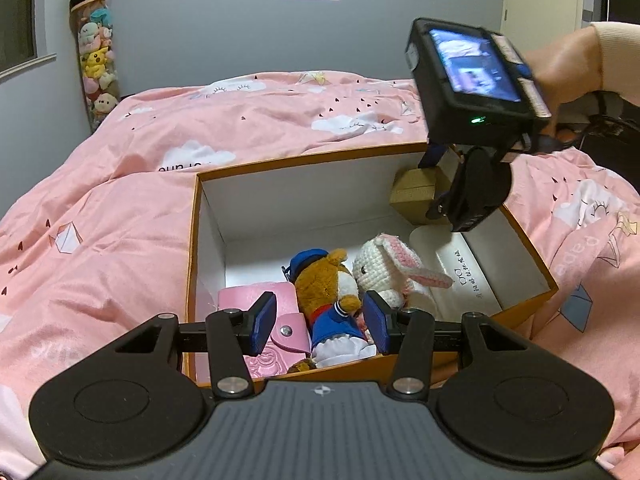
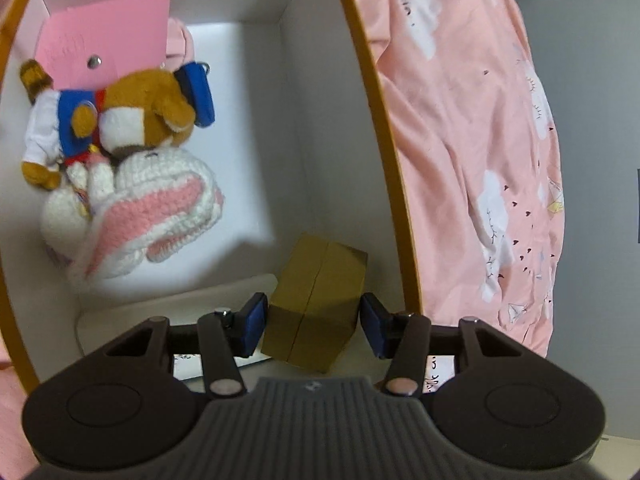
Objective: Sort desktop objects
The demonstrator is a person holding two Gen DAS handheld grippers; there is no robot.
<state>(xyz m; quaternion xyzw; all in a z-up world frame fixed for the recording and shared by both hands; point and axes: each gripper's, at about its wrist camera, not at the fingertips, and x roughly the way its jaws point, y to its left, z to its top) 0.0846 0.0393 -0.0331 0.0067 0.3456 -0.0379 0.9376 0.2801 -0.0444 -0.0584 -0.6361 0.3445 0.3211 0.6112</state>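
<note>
The orange storage box (image 1: 192, 248) sits open on the pink bed (image 1: 120, 200), holding a bear plush (image 1: 332, 300), crocheted rabbit (image 1: 384, 268) and pink wallet (image 1: 256, 296). Right tool (image 2: 312, 322) brackets the gold gift box (image 2: 316, 304), jaws half open; whether the pads press, I cannot tell. Likely next: set it down, release. Left tool (image 1: 320, 322) hovers half open, empty.

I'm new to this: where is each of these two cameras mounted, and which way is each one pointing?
Left wrist: rides on the left gripper, looking across the open box on the pink bedspread toward the wall; the right gripper and the person's hand show.
Right wrist: rides on the right gripper, looking steeply down into the box, its fingers either side of a gold box.
Shared: gold box, bear, knitted rabbit, pink wallet.
</note>
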